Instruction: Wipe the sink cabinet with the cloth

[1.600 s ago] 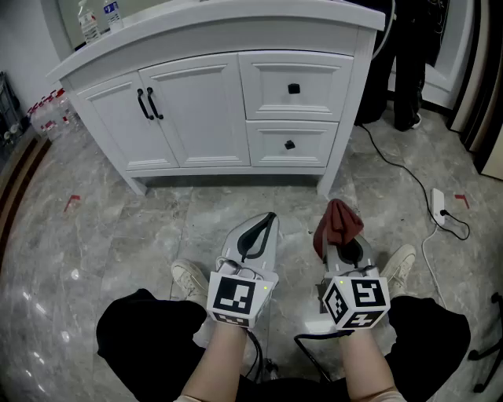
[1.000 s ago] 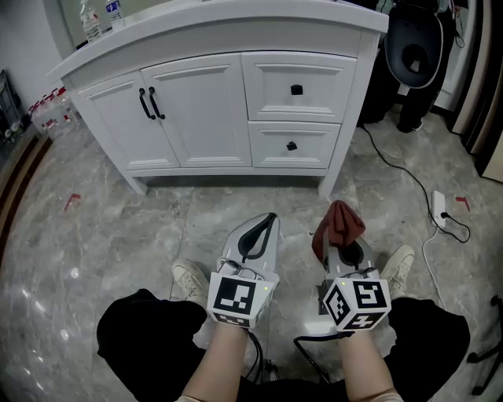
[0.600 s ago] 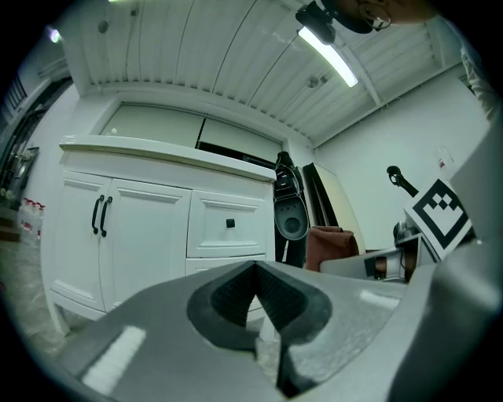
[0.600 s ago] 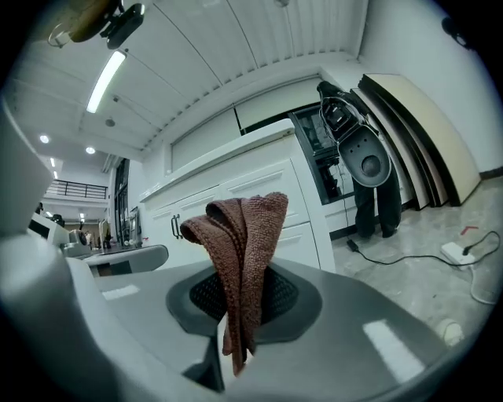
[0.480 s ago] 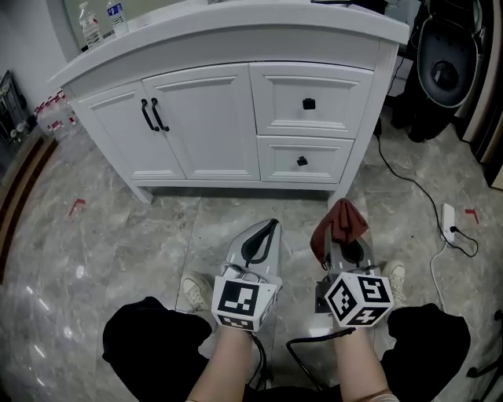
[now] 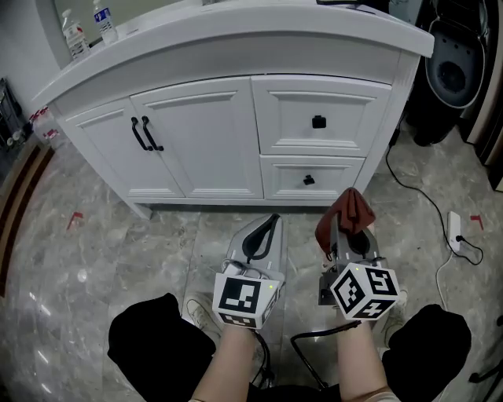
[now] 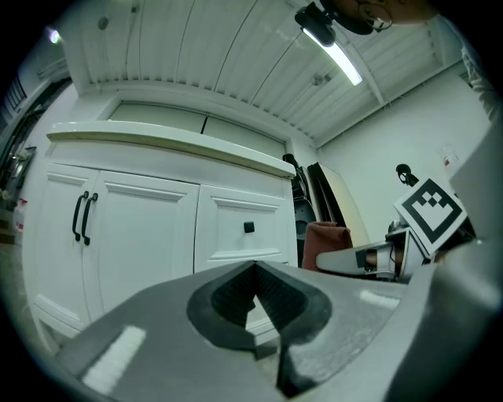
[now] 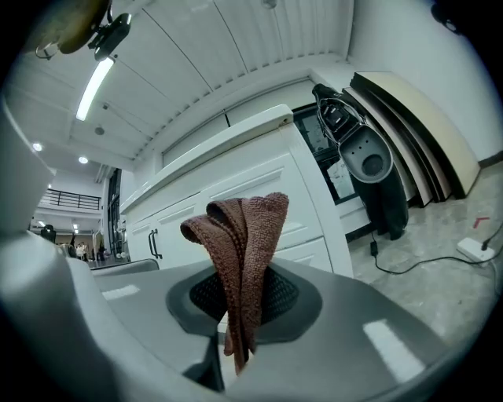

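The person's bare forearms (image 6: 228, 367) are cut off by the lower edge of the head view, and the black trouser legs (image 6: 149, 338) beside them hide most of the feet. Just ahead, the left gripper (image 6: 271, 221) has its jaws together with nothing between them. The right gripper (image 6: 339, 235) has its jaws clamped on a brown knitted cloth (image 6: 350, 210). The cloth stands up from the jaws in a folded bunch, with a short end hanging below. It is held in the air before the right front corner of the white sink cabinet (image 6: 200, 141), apart from it. Compared with half a second ago, the cabinet fills more of the head view and both grippers are nearer its foot; the hold on the cloth is unchanged. The cabinet stands on the grey marbled floor (image 6: 94, 235), with two doors bearing black bar handles (image 6: 141, 133) at left and two drawers with black knobs (image 6: 318, 122) at right. Its white counter (image 6: 236, 31) is cut by the upper edge. Two clear water bottles (image 6: 102, 20) stand at the counter's back left corner, their labels too small to read. A black rounded object (image 6: 452, 71) beyond the counter's right end is partly out of frame. A white power strip (image 6: 456, 222) lies on the floor at the view's right edge.
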A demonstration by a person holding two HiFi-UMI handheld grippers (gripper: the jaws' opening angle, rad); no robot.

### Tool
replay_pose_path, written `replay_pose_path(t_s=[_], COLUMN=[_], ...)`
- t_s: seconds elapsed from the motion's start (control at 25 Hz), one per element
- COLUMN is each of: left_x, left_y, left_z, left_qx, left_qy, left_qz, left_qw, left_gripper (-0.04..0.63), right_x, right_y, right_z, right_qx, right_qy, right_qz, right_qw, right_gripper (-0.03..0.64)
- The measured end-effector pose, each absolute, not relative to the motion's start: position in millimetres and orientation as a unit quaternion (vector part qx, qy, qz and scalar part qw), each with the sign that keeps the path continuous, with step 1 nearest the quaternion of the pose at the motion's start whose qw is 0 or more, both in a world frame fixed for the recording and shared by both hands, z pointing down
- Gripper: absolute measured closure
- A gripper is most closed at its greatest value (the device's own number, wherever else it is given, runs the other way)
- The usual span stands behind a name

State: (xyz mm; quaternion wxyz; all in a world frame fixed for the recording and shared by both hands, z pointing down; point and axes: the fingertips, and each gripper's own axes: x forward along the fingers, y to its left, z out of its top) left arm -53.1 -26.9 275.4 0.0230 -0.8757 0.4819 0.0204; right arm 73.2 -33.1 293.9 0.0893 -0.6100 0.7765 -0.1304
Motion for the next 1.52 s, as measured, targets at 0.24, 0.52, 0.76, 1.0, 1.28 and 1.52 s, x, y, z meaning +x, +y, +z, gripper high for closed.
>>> replay_pose_path(t_s=[0.24,0.52,0.76,1.0,1.28,1.52], left_x=[-63,-97,-101,-104,-99,-83], left_y=[-74,-131,-162,-175,-164,-152], left_z=[256,244,222,207,225,227], left_qx=[-0.877,-0.861,-0.867,-0.864,-0.866,-0.875], left_qy=[0.478,0.505,0.493,0.494,0.494,0.476], left_qz=[0.038,0.041,0.038,0.063,0.065,0.065], left_qw=[0.030,0.038,0.062,0.071,0.049,0.050], left_gripper=[0.595,0.595,0.595,0.595,0.595,0.595], right_x=[41,8,-30,-62,-53,-21], right_y=[-79,-137,-175,-201,-212,-215], right_z=[260,213,171,155,158,159], right_qx=[-0.578,-0.519,-0.471,-0.446,-0.466,-0.484], right_qy=[0.807,0.846,0.877,0.891,0.881,0.873], right_qz=[-0.091,-0.060,-0.019,0.002,-0.011,-0.008], right_qw=[0.087,0.101,0.094,0.080,0.076,0.064], right_gripper=[0.538,0.538,0.538,0.538,0.537,0.537])
